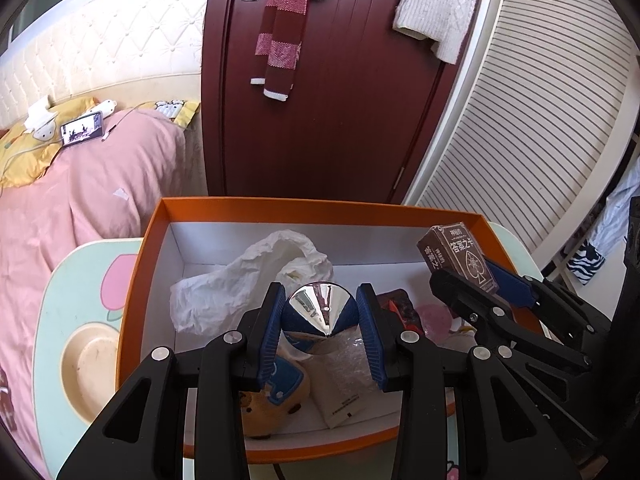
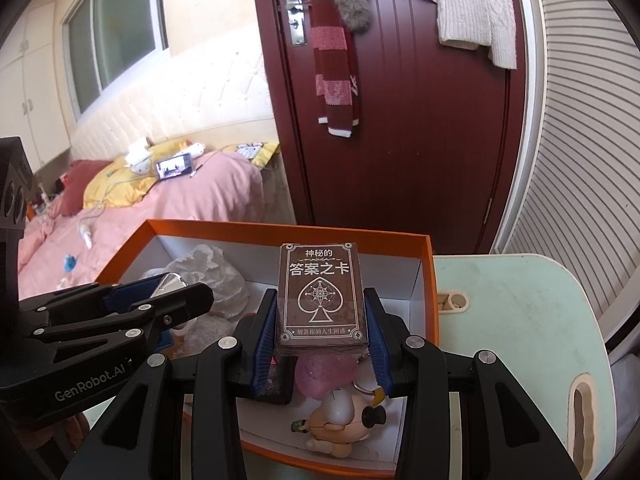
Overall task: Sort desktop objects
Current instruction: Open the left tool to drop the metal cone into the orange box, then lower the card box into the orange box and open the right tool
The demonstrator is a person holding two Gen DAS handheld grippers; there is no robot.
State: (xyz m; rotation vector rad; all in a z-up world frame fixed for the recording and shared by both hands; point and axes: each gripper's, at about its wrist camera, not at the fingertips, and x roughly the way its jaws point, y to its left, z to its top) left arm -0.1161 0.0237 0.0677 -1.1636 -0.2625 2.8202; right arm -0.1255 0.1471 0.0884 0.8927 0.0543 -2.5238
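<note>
The left tongs point(image 1: 323, 320) are clamped on a shiny silver cone point(image 1: 320, 312), blue pads pressing it from both sides with the tip aimed back toward the camera. Right under them, inside the orange box point(image 1: 132, 288), sit a plush toy with a blue patch point(image 1: 276, 392) and a white packet point(image 1: 340, 396) (the packet looks wrapped in clear plastic, hard to say more). Just past the fingertips on the left side there's a crumpled white plastic bag point(image 1: 248, 280) against the box's far wall.

The right tongs point(image 2: 320, 320) are closed on a brown card box point(image 2: 320, 292) with a spade design, held upright above the right end of the orange box point(image 2: 430, 280). Below that pair are a pink translucent thing point(image 2: 324, 372) and a small figure keychain point(image 2: 340, 416) lying on the box floor.

Both pairs hover side by side over the box, the right one's card box showing just off the left one's right finger. The box sits on a pale green table point(image 2: 520, 300), and a dark red door point(image 1: 340, 120) stands beyond it all.
</note>
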